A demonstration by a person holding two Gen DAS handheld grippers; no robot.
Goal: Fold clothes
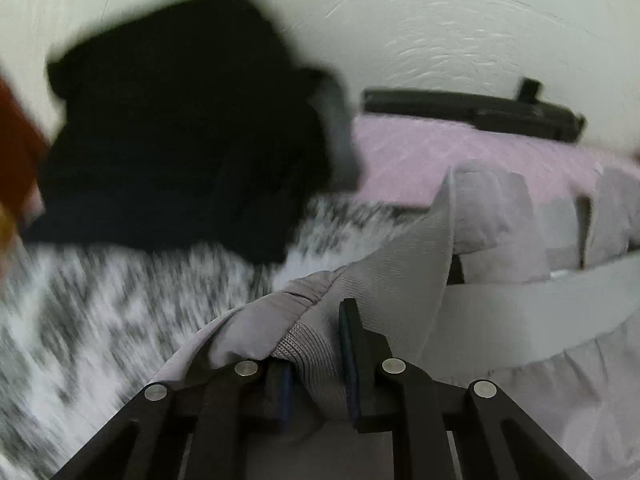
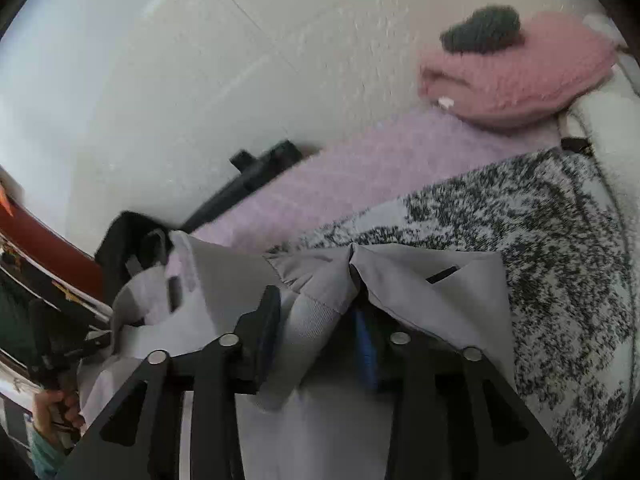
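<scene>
Left wrist view: the left gripper [image 1: 316, 364] has its jaws pinching a ribbed knit band of the pale grey fabric garment [image 1: 420, 280], the cloth bunched between the dark pads.
Garment position: the pale grey garment is held up over the bed, stretching away to the right, with light grey straps or bands running across it.
Bed cover: a black-and-white speckled blanket [image 1: 100, 312] lies under and to the left of the garment, smeared by motion blur.
Dark pile: a heap of black clothing [image 1: 180, 128] sits on the speckled blanket, up and to the left of the gripper, apart from the grey garment.
Beyond: a lilac sheet [image 1: 420, 156] runs along the white textured wall [image 1: 440, 20], and a long black bar-shaped object [image 1: 472, 112] lies at the sheet's far edge against that wall; what it is cannot be told.
Right wrist view: the right gripper [image 2: 316, 344] has its jaws pinching another ribbed part of the same grey garment [image 2: 420, 280], the fabric draping over the right finger and hiding most of it.
Opposite end: the garment trails to the left toward the other gripper, where a hand [image 2: 52, 408] shows at the frame's lower left edge.
Far corner: a folded pink knitted item [image 2: 520, 76] rests on the lilac sheet [image 2: 380, 164] near the wall, with a small dark fuzzy thing [image 2: 484, 34] on top of it.
</scene>
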